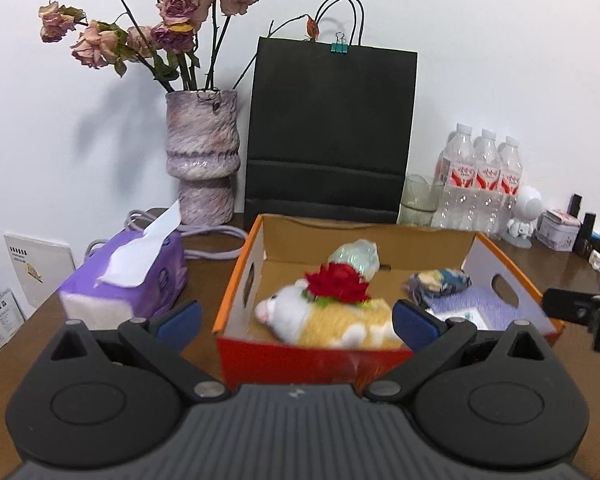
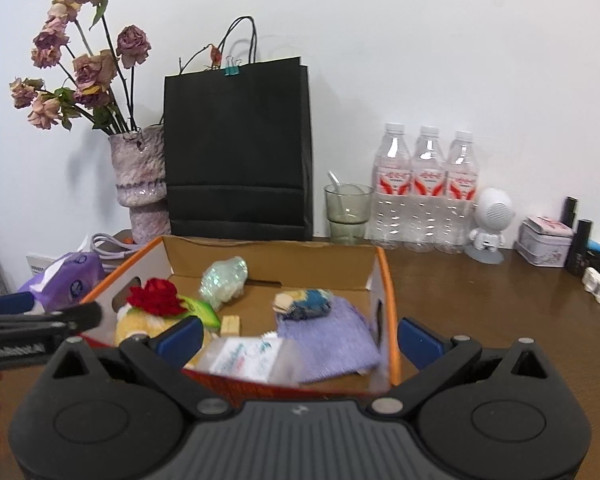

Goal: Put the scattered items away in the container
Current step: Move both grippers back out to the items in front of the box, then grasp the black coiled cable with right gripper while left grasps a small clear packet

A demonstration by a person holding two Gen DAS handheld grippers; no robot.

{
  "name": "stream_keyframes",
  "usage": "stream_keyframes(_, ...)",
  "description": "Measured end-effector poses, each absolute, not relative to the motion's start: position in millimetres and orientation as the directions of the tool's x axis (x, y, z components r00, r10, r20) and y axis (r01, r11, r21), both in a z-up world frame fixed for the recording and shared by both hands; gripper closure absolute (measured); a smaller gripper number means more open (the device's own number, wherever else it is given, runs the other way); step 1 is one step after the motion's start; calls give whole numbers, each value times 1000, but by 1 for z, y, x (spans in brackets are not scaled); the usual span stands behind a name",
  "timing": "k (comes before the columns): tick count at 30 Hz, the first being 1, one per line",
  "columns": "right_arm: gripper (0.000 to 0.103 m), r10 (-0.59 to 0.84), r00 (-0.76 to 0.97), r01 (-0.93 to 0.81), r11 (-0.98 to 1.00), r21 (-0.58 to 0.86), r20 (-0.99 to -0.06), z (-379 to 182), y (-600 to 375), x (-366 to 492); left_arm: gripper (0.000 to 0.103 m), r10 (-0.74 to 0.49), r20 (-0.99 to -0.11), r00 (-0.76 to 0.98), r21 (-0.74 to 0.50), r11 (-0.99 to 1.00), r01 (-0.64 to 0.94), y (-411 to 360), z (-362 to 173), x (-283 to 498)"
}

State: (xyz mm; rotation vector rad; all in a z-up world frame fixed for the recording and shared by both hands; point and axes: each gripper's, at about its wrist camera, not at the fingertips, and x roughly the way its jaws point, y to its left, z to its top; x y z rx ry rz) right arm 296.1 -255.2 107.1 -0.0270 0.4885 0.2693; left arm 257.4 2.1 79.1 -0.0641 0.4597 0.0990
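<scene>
An orange cardboard box stands open on the brown table. Inside lie a white-and-yellow plush toy with a red rose on it, a bubble-wrapped item, a blue-and-yellow bundle and a purple cloth. My left gripper is open above the box's front wall, holding nothing. The right wrist view shows the same box, the rose, the purple cloth and a clear packet. My right gripper is open and empty over the box's near right corner.
A purple tissue pack lies left of the box. Behind the box stand a vase of dried roses and a black paper bag. Water bottles, a glass, a white figurine and a tin line the back right.
</scene>
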Motion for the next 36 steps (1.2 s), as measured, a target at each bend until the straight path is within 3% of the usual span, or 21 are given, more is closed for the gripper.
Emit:
stream_keyframes(8, 0, 185, 823, -229, 973, -15, -537, 72, -278, 270, 0, 78, -512, 856, -22, 994, -104, 11, 51, 241)
stream_keyframes(20, 0, 207, 760, -296, 954, -44, -616, 17, -253, 282, 1, 52, -587, 808, 51, 998, -27, -7, 4, 259)
stream_keyframes(21, 0, 220, 756, -306, 951, -35, -617, 16, -251, 285, 4, 48, -592, 805, 54, 998, -20, -8, 1, 261)
stream_keyframes(23, 1, 247, 744, -327, 945, -15, -621, 14, -247, 292, 20, 24, -607, 794, 45, 999, 4, -8, -4, 265)
stream_keyframes(25, 9, 264, 734, -344, 939, -7, -626, 11, -241, 299, 38, -17, -620, 784, 16, 999, 34, -6, -8, 267)
stream_keyframes(27, 37, 293, 716, -373, 928, 7, -633, 8, -236, 303, 63, -34, -612, 790, 11, 999, 51, -6, -7, 265)
stream_keyframes(28, 45, 317, 709, -391, 920, 24, -629, 8, -235, 303, 78, -44, -609, 792, 5, 998, 59, -6, -7, 264)
stream_keyframes(29, 62, 321, 705, -400, 916, 20, -632, 10, -234, 302, 83, -54, -608, 792, -1, 998, 67, -6, -6, 263)
stream_keyframes(30, 71, 317, 702, -404, 915, 11, -638, 13, -233, 300, 84, -63, -607, 793, -6, 997, 75, -6, -6, 261)
stream_keyframes(36, 71, 316, 728, -369, 929, 42, -608, 17, -249, 285, 85, -83, -572, 816, -17, 996, 89, -9, 0, 252)
